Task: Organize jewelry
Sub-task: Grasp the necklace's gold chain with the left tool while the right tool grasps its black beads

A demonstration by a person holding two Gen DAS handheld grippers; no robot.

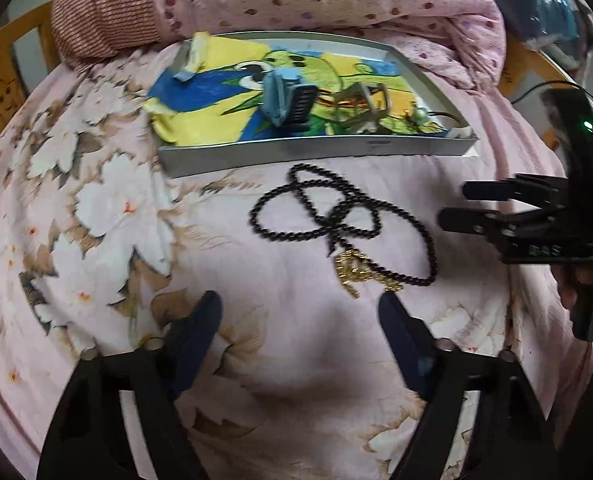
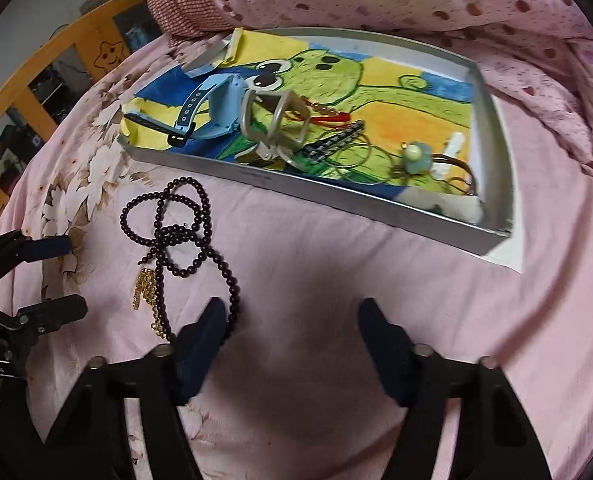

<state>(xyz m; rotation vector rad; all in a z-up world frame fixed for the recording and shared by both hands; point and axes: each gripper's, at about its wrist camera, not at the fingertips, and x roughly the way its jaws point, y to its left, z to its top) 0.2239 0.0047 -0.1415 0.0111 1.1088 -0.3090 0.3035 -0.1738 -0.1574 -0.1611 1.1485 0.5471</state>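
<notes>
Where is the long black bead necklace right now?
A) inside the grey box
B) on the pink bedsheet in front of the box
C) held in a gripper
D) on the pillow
B: the black bead necklace lies looped on the pink bedsheet, outside the grey box.

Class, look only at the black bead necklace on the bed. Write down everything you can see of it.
The black bead necklace is one long strand of small, round, glossy dark beads. It lies slack on the pink floral bedspread, crossing itself in several loops, in front of the grey tray and outside it. A gold chain lies tangled against its lower loops. Neither gripper holds it; the right gripper's left jaw sits right beside its trailing end.
</notes>
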